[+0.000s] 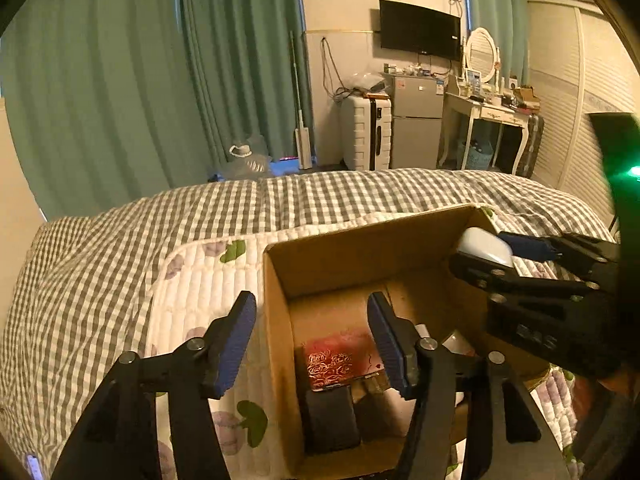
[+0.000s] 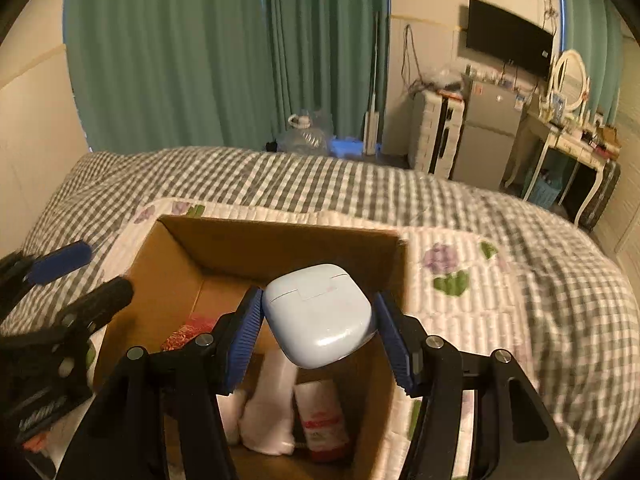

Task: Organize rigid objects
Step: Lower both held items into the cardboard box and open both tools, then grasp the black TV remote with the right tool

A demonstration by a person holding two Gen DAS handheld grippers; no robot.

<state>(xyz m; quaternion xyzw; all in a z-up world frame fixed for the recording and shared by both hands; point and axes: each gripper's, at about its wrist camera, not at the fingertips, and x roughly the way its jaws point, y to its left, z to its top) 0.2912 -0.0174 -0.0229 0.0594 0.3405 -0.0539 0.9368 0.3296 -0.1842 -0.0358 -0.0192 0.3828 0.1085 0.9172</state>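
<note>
An open cardboard box (image 1: 276, 320) sits on the bed; it also shows in the right wrist view (image 2: 280, 236). My right gripper (image 2: 318, 334) is shut on a pale blue earbud case (image 2: 318, 312) and holds it above the box's inside. The same case (image 1: 484, 250) and right gripper (image 1: 504, 256) show over the box's right side in the left wrist view. My left gripper (image 1: 312, 344) is open and empty, astride the box's left wall. Inside lie a red patterned tin (image 1: 340, 358), a black case (image 1: 330, 416), white bottles (image 2: 268, 408) and a red-labelled one (image 2: 320, 416).
The box rests on a white floral quilted pad (image 1: 192, 292) over a grey checked bedspread (image 1: 100, 264). Beyond the bed stand green curtains (image 1: 120, 92), a white suitcase (image 1: 366, 132), a small fridge (image 1: 416, 128) and a dressing table (image 1: 488, 112).
</note>
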